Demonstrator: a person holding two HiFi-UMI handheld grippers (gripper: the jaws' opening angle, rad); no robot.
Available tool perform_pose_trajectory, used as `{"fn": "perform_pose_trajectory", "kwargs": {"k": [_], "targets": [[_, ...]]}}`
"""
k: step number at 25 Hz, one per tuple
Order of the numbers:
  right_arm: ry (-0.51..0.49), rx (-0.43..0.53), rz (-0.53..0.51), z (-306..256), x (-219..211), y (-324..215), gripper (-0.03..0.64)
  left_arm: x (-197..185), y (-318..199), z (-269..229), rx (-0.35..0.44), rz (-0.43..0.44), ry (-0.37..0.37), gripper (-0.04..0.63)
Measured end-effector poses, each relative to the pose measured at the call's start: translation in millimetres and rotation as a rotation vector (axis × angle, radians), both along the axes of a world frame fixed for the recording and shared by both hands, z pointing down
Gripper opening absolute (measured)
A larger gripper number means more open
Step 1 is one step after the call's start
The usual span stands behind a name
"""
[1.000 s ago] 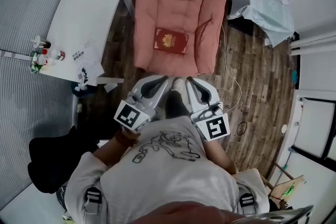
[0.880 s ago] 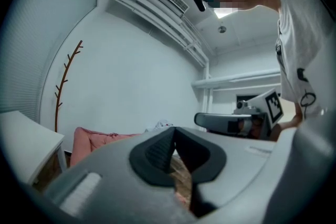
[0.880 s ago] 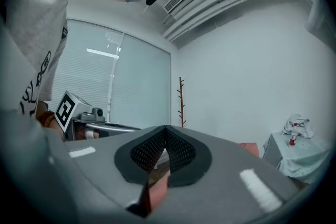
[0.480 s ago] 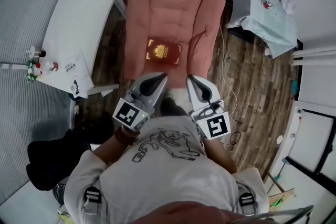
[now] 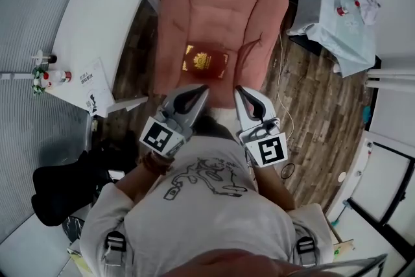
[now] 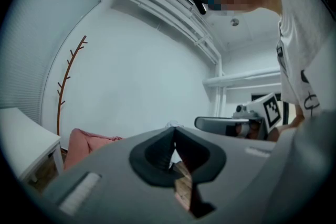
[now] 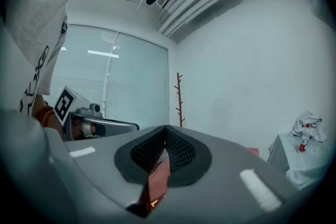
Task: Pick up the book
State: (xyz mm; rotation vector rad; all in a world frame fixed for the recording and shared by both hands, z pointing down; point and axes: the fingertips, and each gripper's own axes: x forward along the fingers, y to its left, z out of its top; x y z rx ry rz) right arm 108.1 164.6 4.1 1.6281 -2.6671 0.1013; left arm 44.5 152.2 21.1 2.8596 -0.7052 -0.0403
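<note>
- The pink armchair (image 5: 253, 16) carries the book on its seat, near the front edge.
- The book (image 5: 205, 62), dark red with a gold emblem, lies flat, long axis across the seat.
- It lies just ahead of the left gripper (image 5: 203, 90), which looks nearer than the right gripper (image 5: 238, 91).
- Both claws are clenched, empty.

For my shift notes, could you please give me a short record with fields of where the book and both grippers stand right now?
book: red, lying flat on the seat of the pink armchair, untouched
left gripper: shut, empty, short of the book
right gripper: shut, empty, beside the left one
white table: left of the armchair, bottles at its edge
task state: book not yet picked up
</note>
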Motion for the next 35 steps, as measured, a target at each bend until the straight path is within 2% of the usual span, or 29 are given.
{"fn": "perform_pose_trajectory", "kwargs": {"k": [3,11,17,21,29,35], "targets": [[0.011,-0.019,-0.010,10.1,-2.9,-15.4,0.006,-8.7,-14.0,10.1,-0.021,-0.002,0.026,0.005],[0.044,-0.093,-0.073,65.2,-16.4,-59.2,0.008,-26.8,-44.8,68.0,-0.070,0.021,-0.003,0.005],[0.081,-0.133,-0.129,120.0,-21.9,-94.8,0.026,-26.2,-76.1,126.8,-0.146,0.042,0.013,0.017],[0.093,-0.167,-0.140,156.5,-22.4,-115.0,0.044,-29.7,-90.0,167.7,-0.202,0.048,-0.007,0.035],[0.181,-0.253,-0.195,235.3,-27.0,-143.5,0.057,-41.8,-120.5,244.1,-0.293,0.004,-0.042,0.043],[0.233,-0.310,-0.255,291.0,-33.0,-161.1,0.077,-47.7,-129.2,295.5,-0.341,-0.036,0.004,0.058]]}}
